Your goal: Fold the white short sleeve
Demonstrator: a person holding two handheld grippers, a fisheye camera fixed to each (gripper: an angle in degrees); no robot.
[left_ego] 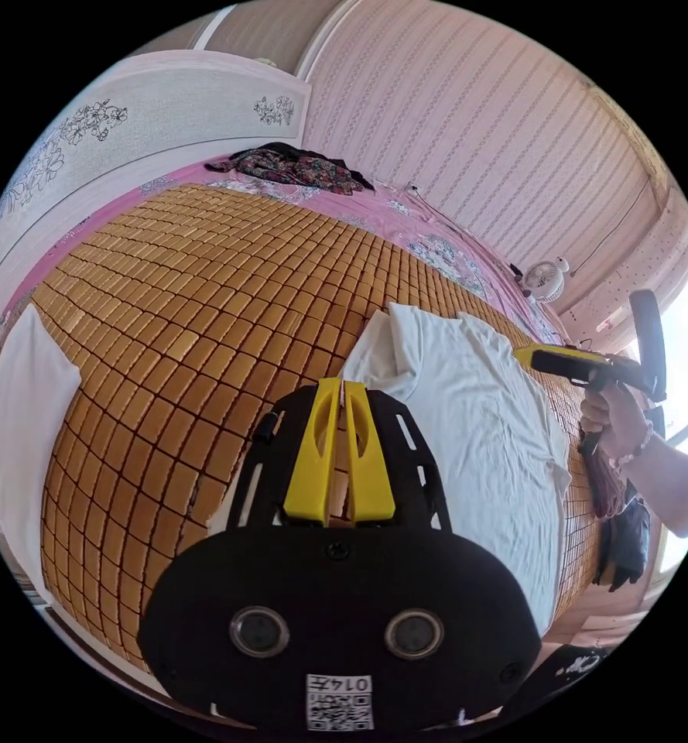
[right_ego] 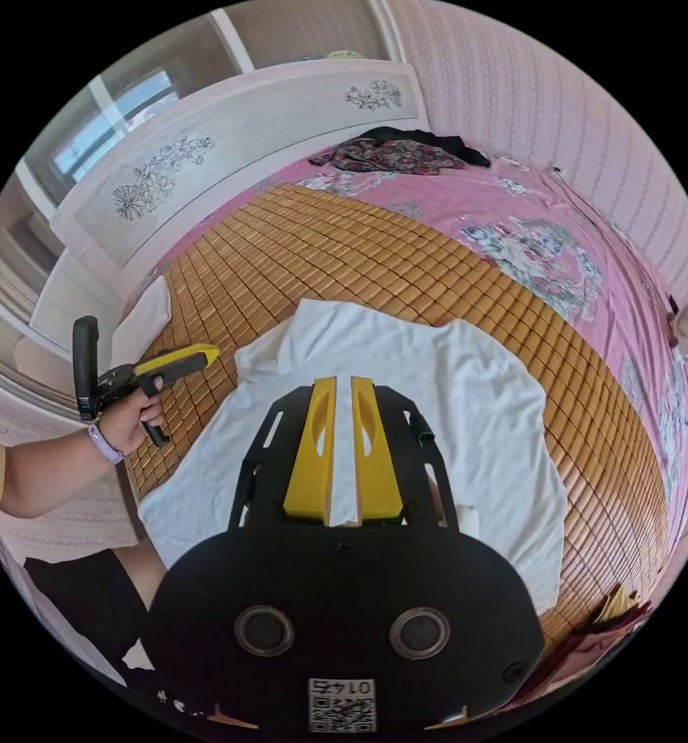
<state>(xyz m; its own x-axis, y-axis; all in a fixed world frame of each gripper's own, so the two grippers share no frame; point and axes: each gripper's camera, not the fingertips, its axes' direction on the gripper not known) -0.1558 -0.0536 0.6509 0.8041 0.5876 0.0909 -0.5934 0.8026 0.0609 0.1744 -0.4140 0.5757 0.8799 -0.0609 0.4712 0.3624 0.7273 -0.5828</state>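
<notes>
Spreading across most of both views, the bed [right_ego: 607, 255] carries a bamboo mat [left_ego: 204, 294] over a pink floral sheet, with a dark patterned garment [right_ego: 398, 155] bunched far off by the headboard and a folded white cloth [left_ego: 18, 418] at the mat's edge. Your white short sleeve [right_ego: 452, 402] lies open and fairly flat on the mat's near side, rumpled along its far edge. Judge it light, limp and thin: it should drape and slide easily over the smooth bamboo, so pinch at a hem, shoulder or sleeve edge rather than mid-panel. Your left tongs [left_ego: 342, 449] hover over bare mat just beside the shirt, jaws nearly together and holding nothing. Your right tongs [right_ego: 342, 449] hang above the cloth with only a narrow gap, also empty.
</notes>
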